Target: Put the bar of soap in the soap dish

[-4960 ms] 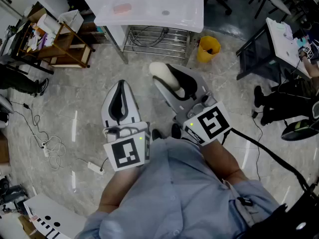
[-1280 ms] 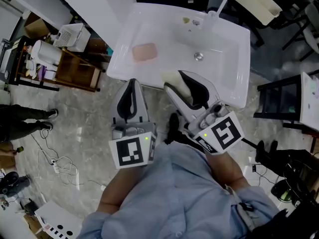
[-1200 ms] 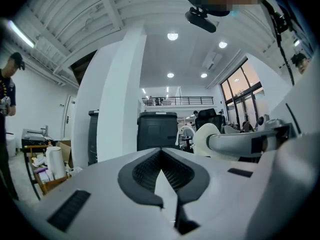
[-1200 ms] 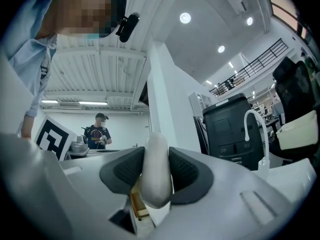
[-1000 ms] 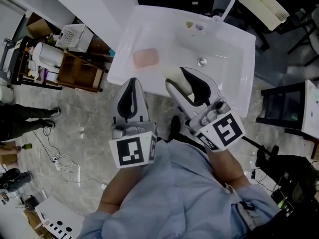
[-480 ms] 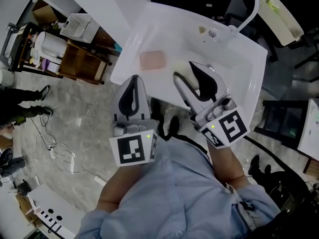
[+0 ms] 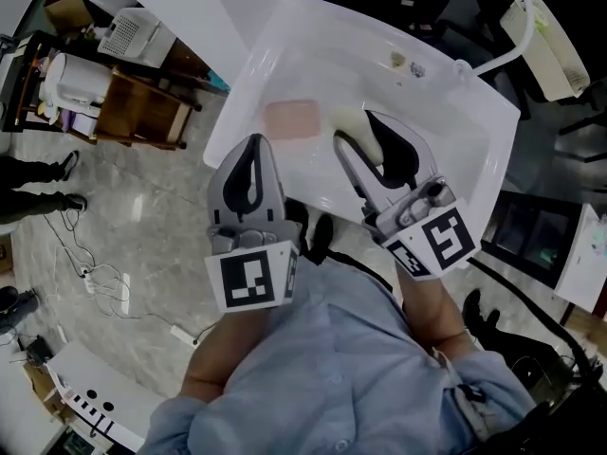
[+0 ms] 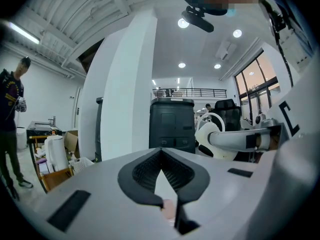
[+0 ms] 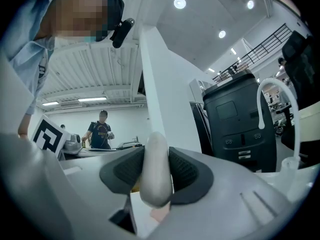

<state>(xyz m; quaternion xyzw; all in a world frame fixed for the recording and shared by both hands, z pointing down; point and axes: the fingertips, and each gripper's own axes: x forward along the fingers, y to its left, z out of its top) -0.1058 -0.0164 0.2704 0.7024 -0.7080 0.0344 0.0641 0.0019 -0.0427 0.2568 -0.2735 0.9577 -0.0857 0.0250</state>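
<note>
Right claw [image 9: 156, 156]: clamped on the bar of soap [image 7: 349, 121], a pale oval held on edge between the pads.
Bar of soap: in the air over the white sink [image 7: 467, 164], poking out past the claw's tips.
Left claw [image 7: 248, 150]: jaws together, holding nothing, at the sink's near rim.
Soap dish [image 7: 292, 119]: pink, flat on the sink's left part, near the soap but apart from it.

Inventory, qty per item:
- Grippers: 2, i.e. left gripper [image 7: 249, 150] and right gripper [image 7: 364, 135].
- Bar of soap [image 7: 350, 121]: 1.
- Soap dish [image 7: 292, 119], pink: 1.
- Sink [image 7: 285, 28], white: 1.
- Faucet [image 9: 259, 114]: 1.
- Wooden shelf unit [image 7: 142, 112]: 1.
</note>
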